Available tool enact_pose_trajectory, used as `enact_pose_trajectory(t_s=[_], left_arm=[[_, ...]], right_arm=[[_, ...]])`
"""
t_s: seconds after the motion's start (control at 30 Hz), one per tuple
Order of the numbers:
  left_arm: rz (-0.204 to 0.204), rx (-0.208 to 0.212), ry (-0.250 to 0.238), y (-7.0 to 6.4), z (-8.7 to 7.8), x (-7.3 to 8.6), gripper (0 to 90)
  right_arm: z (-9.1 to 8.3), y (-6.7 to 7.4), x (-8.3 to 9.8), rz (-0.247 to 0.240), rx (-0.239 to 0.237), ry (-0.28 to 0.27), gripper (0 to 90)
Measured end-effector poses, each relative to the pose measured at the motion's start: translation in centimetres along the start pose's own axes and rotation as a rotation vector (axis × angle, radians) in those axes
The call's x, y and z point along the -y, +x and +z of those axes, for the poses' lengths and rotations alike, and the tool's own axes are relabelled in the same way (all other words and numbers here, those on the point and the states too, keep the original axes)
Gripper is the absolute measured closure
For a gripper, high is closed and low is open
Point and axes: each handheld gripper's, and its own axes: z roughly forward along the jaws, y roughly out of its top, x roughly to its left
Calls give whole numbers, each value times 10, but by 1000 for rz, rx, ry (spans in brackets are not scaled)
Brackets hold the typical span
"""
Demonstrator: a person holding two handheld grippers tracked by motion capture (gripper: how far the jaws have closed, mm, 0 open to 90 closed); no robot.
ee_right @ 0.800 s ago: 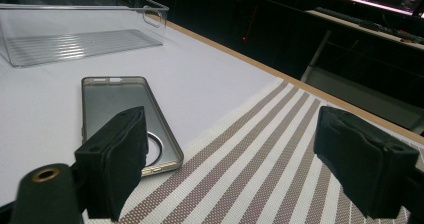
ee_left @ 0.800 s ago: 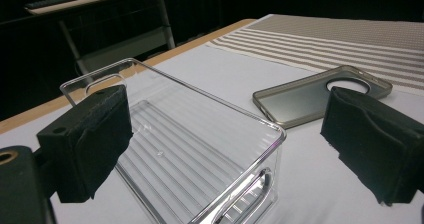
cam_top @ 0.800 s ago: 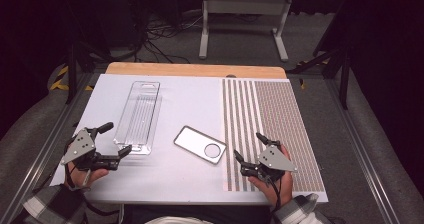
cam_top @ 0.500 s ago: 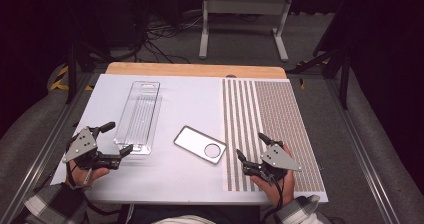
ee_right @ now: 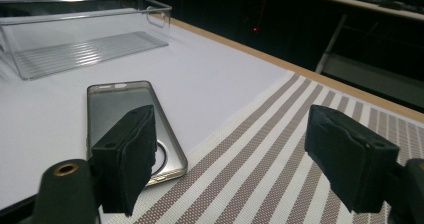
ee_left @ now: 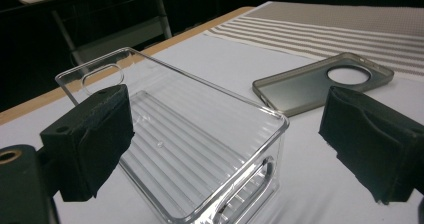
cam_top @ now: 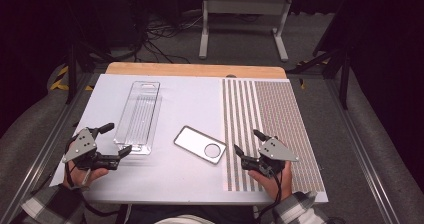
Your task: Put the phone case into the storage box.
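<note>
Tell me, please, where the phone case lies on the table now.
In the high view the phone case lies flat near the table's middle, between the clear plastic tray on its left and the striped mat on its right, just ahead of the right gripper.

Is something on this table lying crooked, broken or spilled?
Only slightly: the phone case lies askew on the white mat, while the clear tray is nearly square to it. No spill or damage shows.

right gripper point(ee_right: 235, 159) low over the table point(ee_right: 210, 69), jaws spread wide, nothing between them. under the left jaw, a grey phone case point(ee_right: 125, 119) lying flat, round camera cutout toward the gripper, its near corner just beside the striped mat point(ee_right: 280, 149). farther off, toward the table's far wooden edge, a clear plastic bin point(ee_right: 85, 29), upright and empty.
</note>
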Motion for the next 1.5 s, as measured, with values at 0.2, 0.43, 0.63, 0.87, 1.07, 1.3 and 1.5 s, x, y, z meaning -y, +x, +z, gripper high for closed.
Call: enact_pose_trajectory(t_s=[0.2, 0.43, 0.63, 0.87, 1.07, 1.3, 1.5], left_arm=[[-6, 5, 19, 0, 2, 1, 80], [-4, 16, 28, -2, 5, 3, 83], [-4, 21, 34, -1, 6, 3, 86], [4, 22, 39, -1, 7, 3, 90], [6, 19, 37, -1, 7, 3, 90], [6, 25, 42, -1, 7, 3, 92], [-5, 33, 40, -1, 7, 3, 93]], right_arm=[[11, -2, -9, 2, -55, 78, 285], [18, -7, -23, -8, -92, 155, 318], [30, -6, -30, -24, -125, 205, 328], [44, -8, -37, -21, -132, 230, 467], [54, -9, -40, -6, -130, 242, 614], [67, -9, -43, 5, -165, 255, 784], [81, -7, -47, 13, -188, 255, 900]])
